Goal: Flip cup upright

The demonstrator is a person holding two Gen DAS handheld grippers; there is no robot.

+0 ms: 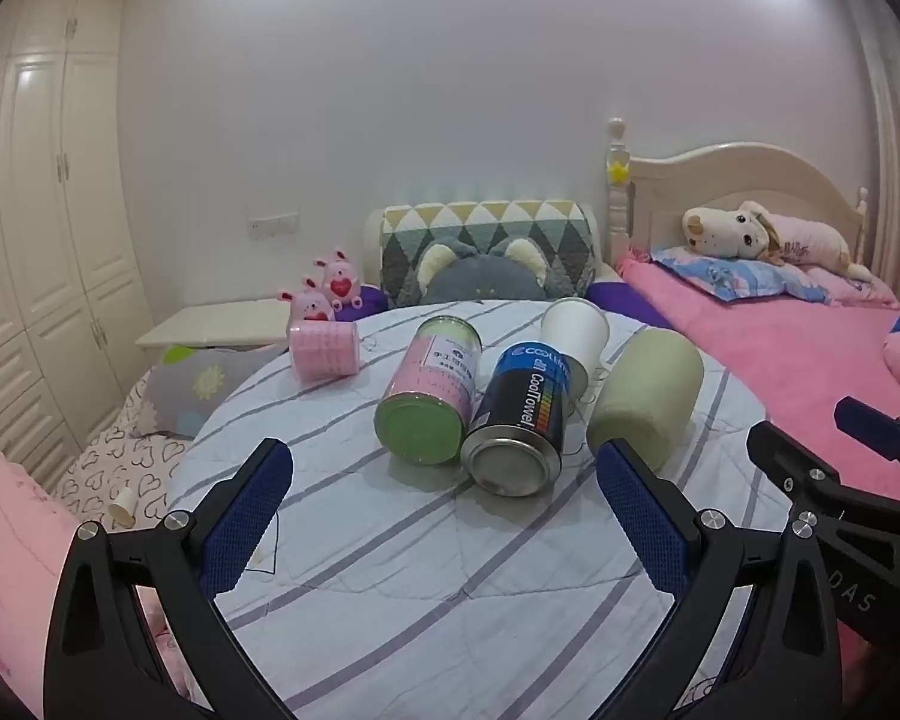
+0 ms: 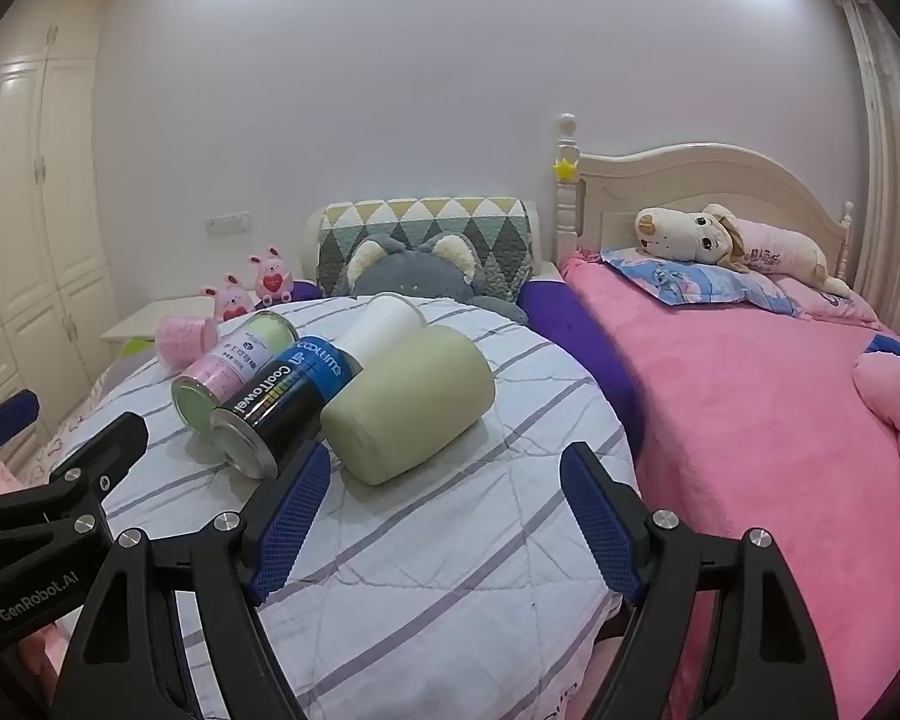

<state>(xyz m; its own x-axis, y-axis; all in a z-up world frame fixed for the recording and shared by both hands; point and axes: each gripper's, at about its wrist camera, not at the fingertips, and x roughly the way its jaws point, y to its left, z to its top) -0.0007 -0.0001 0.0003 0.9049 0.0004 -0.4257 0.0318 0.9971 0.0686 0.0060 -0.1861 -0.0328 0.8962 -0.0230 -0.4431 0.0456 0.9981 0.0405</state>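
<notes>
Each hand-held gripper is matte black plastic: the left hand-held gripper and the right hand-held gripper carry blue, dimpled fingertip pads and round silver screws at the finger joints. White lettering on one body reads "GenRobot.AI".

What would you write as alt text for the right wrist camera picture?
A pale green cup lies on its side on a striped bedspread, just ahead of the open right tongs. To its left lie a black can, a pink jar and a white cup; a pink bed is on the right.
</notes>
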